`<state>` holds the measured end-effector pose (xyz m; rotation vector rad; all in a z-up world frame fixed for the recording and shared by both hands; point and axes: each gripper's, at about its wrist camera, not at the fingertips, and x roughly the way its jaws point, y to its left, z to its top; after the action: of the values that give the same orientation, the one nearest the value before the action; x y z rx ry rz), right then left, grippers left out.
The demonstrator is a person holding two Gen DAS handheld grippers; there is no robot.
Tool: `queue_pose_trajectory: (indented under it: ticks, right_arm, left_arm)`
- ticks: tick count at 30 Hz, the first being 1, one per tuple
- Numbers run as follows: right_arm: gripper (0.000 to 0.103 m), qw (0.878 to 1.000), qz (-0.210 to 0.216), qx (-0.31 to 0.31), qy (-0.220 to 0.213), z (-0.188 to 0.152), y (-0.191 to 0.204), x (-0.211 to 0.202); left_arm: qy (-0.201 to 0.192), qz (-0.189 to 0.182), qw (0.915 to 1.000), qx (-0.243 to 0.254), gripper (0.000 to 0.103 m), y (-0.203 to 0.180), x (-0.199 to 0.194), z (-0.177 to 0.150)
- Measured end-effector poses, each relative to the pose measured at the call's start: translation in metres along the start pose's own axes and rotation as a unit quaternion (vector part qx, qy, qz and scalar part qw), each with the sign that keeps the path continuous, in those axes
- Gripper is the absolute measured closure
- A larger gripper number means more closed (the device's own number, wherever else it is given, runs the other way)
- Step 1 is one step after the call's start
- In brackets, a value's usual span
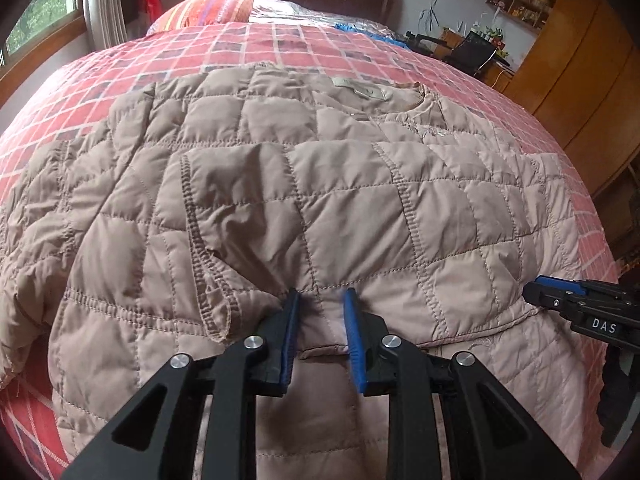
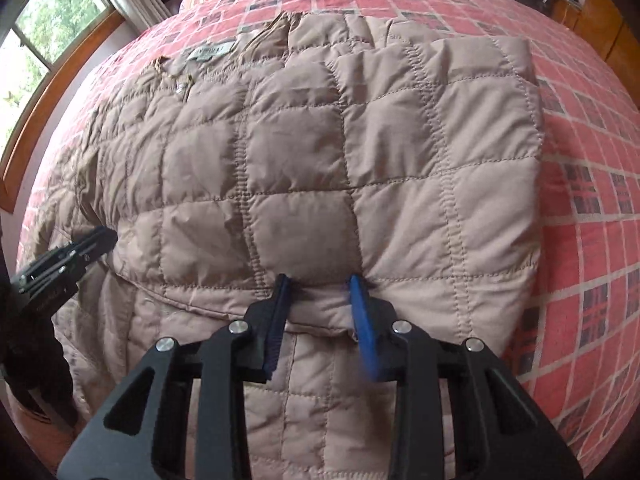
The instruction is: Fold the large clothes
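A red checked bedspread (image 1: 328, 46) covers the bed, and on it lies the quilted beige jacket (image 1: 320, 184), its lower part doubled up over the body so that a folded edge runs across just ahead of both tools, with the neck label (image 2: 210, 51) at the far end. The left gripper (image 1: 322, 300) and the right gripper (image 2: 320, 284) each stand with jaws parted, blue tips touching that edge and a pinch of cloth between them, not clenched. The puffy, slippery layers look liable to spring back or slide askew if either claw catches only the top layer, or if one moves ahead of the other.
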<state>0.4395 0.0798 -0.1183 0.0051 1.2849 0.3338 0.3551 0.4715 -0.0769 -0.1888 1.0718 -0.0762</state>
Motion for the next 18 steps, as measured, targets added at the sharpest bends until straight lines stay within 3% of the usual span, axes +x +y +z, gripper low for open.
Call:
queue_pose_trajectory:
  ticks: [3,4,6,11,14,18]
  right_arm:
    - [0.069,0.999,0.019,-0.016,-0.027,-0.003,0.012,-0.028]
    - [0.068,0.999,0.018,-0.024,-0.033,-0.003,0.017,-0.033]
    - [0.068,0.999,0.028,-0.035,-0.025,-0.003,0.029,-0.037]
    - [0.068,0.997,0.051,-0.066,0.006,-0.002,0.064,-0.021]
    - [0.068,0.993,0.063,-0.093,0.019,-0.004,0.092,-0.010]
    - [0.068,0.990,0.065,-0.119,0.031,0.000,0.125,0.004]
  left_arm:
    - [-0.014,-0.031,0.9989,-0.031,0.079,0.019,-0.032,-0.003]
    - [-0.025,-0.033,0.9984,-0.038,0.074,0.026,-0.044,-0.006]
    - [-0.049,-0.026,0.9968,-0.057,0.063,0.048,-0.072,-0.015]
    - [-0.064,0.025,0.9886,-0.134,0.058,0.130,-0.114,-0.053]
    - [-0.062,0.065,0.9760,-0.199,0.058,0.189,-0.131,-0.083]
    - [-0.068,0.091,0.9503,-0.290,0.058,0.265,-0.148,-0.121]
